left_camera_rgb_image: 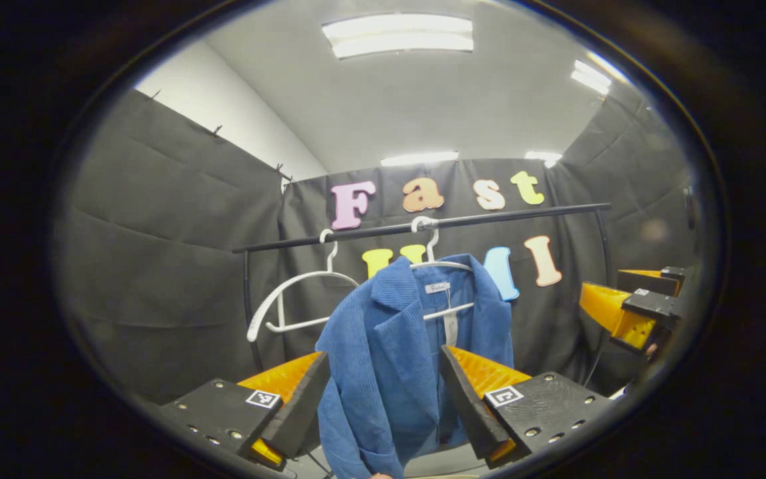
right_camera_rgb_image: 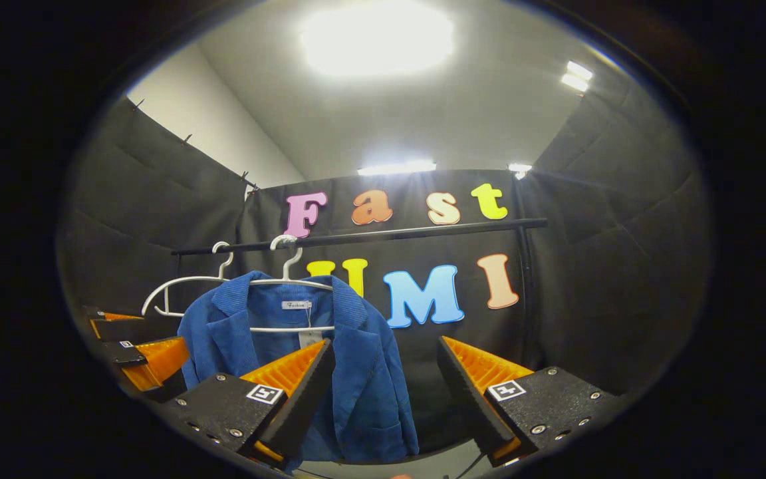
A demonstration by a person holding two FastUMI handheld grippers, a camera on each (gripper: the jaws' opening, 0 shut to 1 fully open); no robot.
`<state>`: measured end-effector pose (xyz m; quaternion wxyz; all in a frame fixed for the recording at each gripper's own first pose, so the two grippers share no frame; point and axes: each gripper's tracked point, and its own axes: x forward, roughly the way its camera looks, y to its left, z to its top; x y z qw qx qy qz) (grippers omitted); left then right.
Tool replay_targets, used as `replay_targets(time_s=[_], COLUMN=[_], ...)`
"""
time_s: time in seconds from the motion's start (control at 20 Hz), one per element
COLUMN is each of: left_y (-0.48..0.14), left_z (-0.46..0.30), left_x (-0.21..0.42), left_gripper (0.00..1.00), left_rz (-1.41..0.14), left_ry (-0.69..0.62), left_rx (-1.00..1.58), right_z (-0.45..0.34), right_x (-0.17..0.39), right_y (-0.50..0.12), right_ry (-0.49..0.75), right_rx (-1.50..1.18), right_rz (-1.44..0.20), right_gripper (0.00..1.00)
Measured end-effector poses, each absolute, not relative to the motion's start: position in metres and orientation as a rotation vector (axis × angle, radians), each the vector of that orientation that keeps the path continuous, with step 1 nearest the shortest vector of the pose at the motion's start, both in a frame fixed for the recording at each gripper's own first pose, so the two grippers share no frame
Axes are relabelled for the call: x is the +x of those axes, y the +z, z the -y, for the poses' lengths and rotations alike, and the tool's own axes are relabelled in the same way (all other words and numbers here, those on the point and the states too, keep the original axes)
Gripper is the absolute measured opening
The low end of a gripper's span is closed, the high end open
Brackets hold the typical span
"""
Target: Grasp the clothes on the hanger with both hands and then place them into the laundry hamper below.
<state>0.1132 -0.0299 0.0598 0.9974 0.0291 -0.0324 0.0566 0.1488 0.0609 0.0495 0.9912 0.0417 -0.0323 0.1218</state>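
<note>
While the blue corduroy jacket (left_camera_rgb_image: 383, 346) hangs from a white hanger (left_camera_rgb_image: 439, 266) on the black rail (left_camera_rgb_image: 423, 226), both grippers are raised toward it with nothing held. Left gripper view: the left gripper (left_camera_rgb_image: 383, 392) has its fingers (left_camera_rgb_image: 296, 406) spread wide apart, framing the jacket's open front; the fabric lies beyond the fingers, and whether either tip grazes it is hard to judge through the fisheye lens. The jacket's collar and a small neck label sit at the top of the garment, and its lower hem drops out of sight between the fingers. A second white hanger (left_camera_rgb_image: 290, 299), bare, hangs on the same rail just beside the first, on the jacket's left in this view. At the right edge the right gripper (left_camera_rgb_image: 629, 306) appears, level with the jacket's shoulder but apart from it.

Right gripper view: the right gripper (right_camera_rgb_image: 383, 392) is likewise released, fingers (right_camera_rgb_image: 469, 392) wide; the jacket (right_camera_rgb_image: 356, 379) hangs left of centre, partly behind the left-hand finger, while the right-hand finger stands against the black booth wall (right_camera_rgb_image: 589, 279). The left gripper (right_camera_rgb_image: 137, 352) shows at the left edge, near the jacket's sleeve. Ceiling lights (right_camera_rgb_image: 376, 40) glare overhead.
</note>
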Motion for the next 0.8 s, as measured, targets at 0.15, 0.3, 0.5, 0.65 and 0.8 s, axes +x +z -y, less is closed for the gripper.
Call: replay_targets(time_s=[0.15,0.3,0.5,0.65,0.8], left_y=[0.058,0.058,0.055,0.049,0.041], left_z=[0.036,0.041,0.046,0.044,0.042], left_x=[0.130,0.148,0.174,0.191,0.205], left_gripper=[0.95,0.95,0.95,0.95,0.95], left_rz=[0.064,0.065,0.067,0.062,0.049], left_ry=[0.125,0.138,0.160,0.188,0.216], left_rx=[0.054,0.059,0.070,0.066,0.077], right_z=[-0.069,-0.078,-0.090,-0.098,-0.106], right_x=[0.168,0.185,0.210,0.227,0.243], right_y=[0.048,0.047,0.038,0.029,0.019], right_ry=[0.274,0.302,0.333,0.352,0.376], right_rx=[0.090,0.096,0.102,0.103,0.104], right_rz=[0.057,0.058,0.045,0.032,0.021], right_gripper=[0.95,0.95,0.96,0.96,0.96])
